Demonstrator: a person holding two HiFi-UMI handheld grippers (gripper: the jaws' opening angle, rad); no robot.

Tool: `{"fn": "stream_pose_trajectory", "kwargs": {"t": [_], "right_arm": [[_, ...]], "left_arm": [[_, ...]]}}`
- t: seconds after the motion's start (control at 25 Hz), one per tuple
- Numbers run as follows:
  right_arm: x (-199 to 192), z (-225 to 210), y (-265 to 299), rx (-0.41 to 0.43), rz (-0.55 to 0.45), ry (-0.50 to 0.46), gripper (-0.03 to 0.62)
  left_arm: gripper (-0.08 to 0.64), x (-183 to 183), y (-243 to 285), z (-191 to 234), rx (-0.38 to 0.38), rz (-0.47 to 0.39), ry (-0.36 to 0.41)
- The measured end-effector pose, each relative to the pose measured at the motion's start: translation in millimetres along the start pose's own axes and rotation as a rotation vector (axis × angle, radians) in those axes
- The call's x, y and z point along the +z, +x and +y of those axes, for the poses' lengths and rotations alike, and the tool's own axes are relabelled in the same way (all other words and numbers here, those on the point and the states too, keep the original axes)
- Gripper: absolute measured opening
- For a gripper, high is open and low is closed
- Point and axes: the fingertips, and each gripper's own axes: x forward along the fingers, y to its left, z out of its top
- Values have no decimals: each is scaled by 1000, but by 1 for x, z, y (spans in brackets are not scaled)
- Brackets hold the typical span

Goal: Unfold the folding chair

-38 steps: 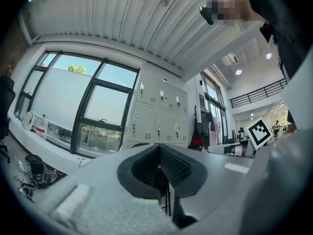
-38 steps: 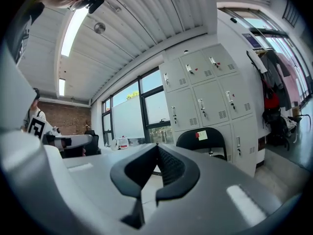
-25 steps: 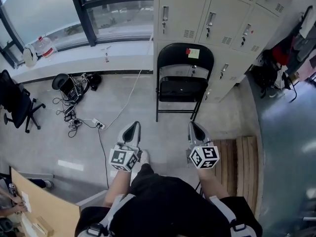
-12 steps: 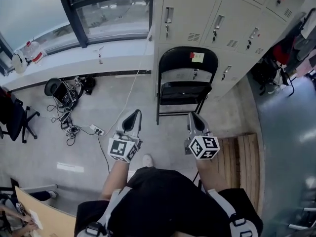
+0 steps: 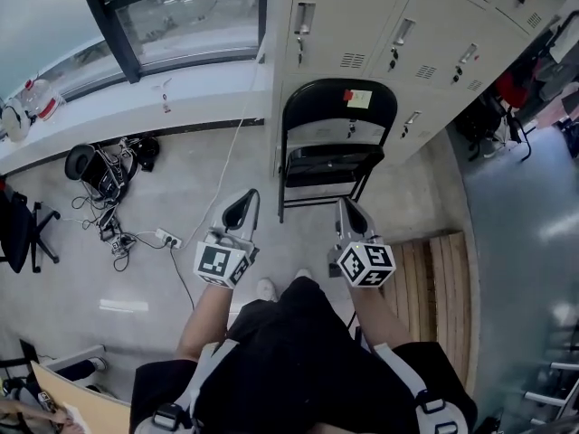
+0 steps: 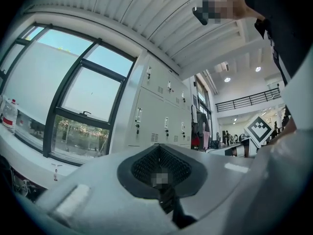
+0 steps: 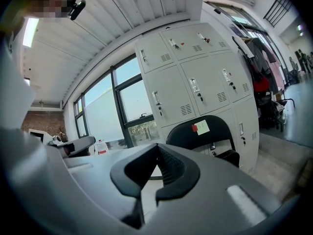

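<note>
A black folding chair (image 5: 330, 152) leans against the grey lockers (image 5: 398, 34), its seat tipped up steeply and a yellow note (image 5: 358, 99) stuck on its backrest. Both grippers are held out level in front of me, short of the chair and touching nothing. My left gripper (image 5: 243, 199) is shut and empty, off the chair's lower left leg. My right gripper (image 5: 346, 206) is shut and empty, just before the chair's front legs. The right gripper view shows the chair (image 7: 208, 133) past the closed right gripper (image 7: 156, 153). The left gripper view shows only lockers and window beyond the left gripper (image 6: 159, 151).
A wooden pallet (image 5: 443, 287) lies on the floor to the right. Cables and a power strip (image 5: 163, 238) trail on the left, with a fan-like device (image 5: 86, 163) under the window sill. Bags and clothes (image 5: 507, 107) hang at the far right. An office chair (image 5: 18, 233) stands at the left edge.
I have walked toward the folding chair; both shut grippers moved forward with me and now sit closer to its legs. The chair itself has not moved.
</note>
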Motion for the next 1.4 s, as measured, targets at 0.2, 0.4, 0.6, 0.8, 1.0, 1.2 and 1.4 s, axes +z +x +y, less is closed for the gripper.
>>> {"fn": "stream_pose_trajectory", "kwargs": {"t": [0.2, 0.4, 0.6, 0.8, 1.0, 1.2, 1.4], "right_arm": [[0, -26, 18, -33, 2, 33, 5], [-2, -66, 48, -59, 30, 66, 5], [12, -100, 95, -71, 34, 101, 5], [21, -125, 132, -62, 51, 103, 5], [26, -151, 161, -67, 58, 123, 5], [20, -170, 171, -81, 86, 143, 5], [8, -177, 175, -121, 126, 159, 5]], "left_arm": [[3, -15, 36, 7, -22, 21, -2], [3, -29, 85, 12, -39, 40, -11], [4, -29, 141, 25, -46, 46, 1], [5, -46, 187, 44, -44, 80, -29], [5, -60, 236, 62, -54, 114, -21], [7, -85, 270, 74, -75, 204, 14], [143, -123, 287, 90, -90, 353, 32]]}}
